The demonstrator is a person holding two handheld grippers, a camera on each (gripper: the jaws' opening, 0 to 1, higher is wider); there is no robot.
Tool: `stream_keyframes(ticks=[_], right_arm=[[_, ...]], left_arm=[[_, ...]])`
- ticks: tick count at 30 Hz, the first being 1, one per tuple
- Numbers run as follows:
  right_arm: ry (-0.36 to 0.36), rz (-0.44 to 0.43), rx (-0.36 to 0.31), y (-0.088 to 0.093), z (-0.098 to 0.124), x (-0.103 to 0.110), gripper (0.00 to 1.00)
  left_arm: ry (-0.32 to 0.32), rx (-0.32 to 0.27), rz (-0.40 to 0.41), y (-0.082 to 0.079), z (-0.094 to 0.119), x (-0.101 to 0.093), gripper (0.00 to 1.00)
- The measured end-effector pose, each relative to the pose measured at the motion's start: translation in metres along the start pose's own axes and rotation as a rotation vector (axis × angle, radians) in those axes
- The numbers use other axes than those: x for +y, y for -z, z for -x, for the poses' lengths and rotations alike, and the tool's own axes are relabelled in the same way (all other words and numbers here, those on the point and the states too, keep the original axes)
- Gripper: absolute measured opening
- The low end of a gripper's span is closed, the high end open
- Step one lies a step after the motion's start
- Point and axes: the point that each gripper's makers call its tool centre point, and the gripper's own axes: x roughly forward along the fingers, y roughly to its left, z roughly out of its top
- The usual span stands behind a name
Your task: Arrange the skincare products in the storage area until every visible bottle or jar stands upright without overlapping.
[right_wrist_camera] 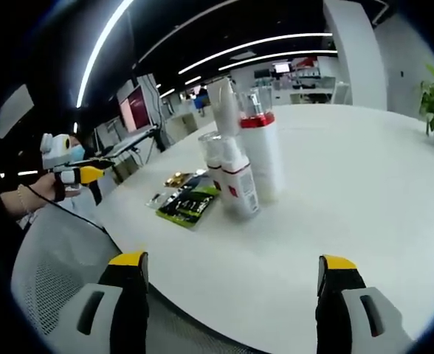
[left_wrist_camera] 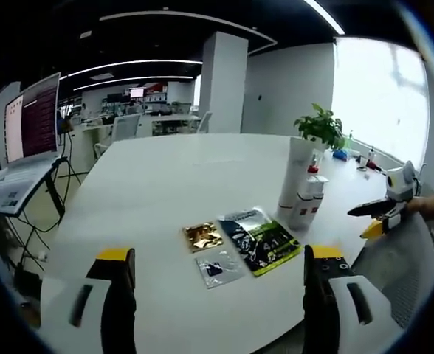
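A cluster of skincare bottles [right_wrist_camera: 239, 158] is seen upright on the white counter [right_wrist_camera: 350, 184], packed touching one another; whether any overlap cannot be told. 3 flat sachets [left_wrist_camera: 246, 240] lie just beside them. Little is judged done: no product is held. The left hand-held gripper [left_wrist_camera: 221, 295] and right hand-held gripper [right_wrist_camera: 228, 295] are both spread apart, empty, short of the group.

A laptop [left_wrist_camera: 26, 125] with a lit screen is seen on a stand beside the white surface [left_wrist_camera: 165, 177]. A potted plant [left_wrist_camera: 322, 127] is set near the far edge. A mesh chair back [right_wrist_camera: 54, 258] is seen pushed against the surface, and ceiling light strips [left_wrist_camera: 136, 63] are lit overhead.
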Motion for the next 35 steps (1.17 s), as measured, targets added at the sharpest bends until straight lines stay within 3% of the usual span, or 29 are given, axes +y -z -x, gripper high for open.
stream_keyframes(ticks=[35], right_arm=[[0.001,0.004,0.005,0.0007,-0.0001,-0.0004,0.99]], left_arm=[[-0.003,0.008,-0.012,0.0015,0.0001,0.0008,0.87]])
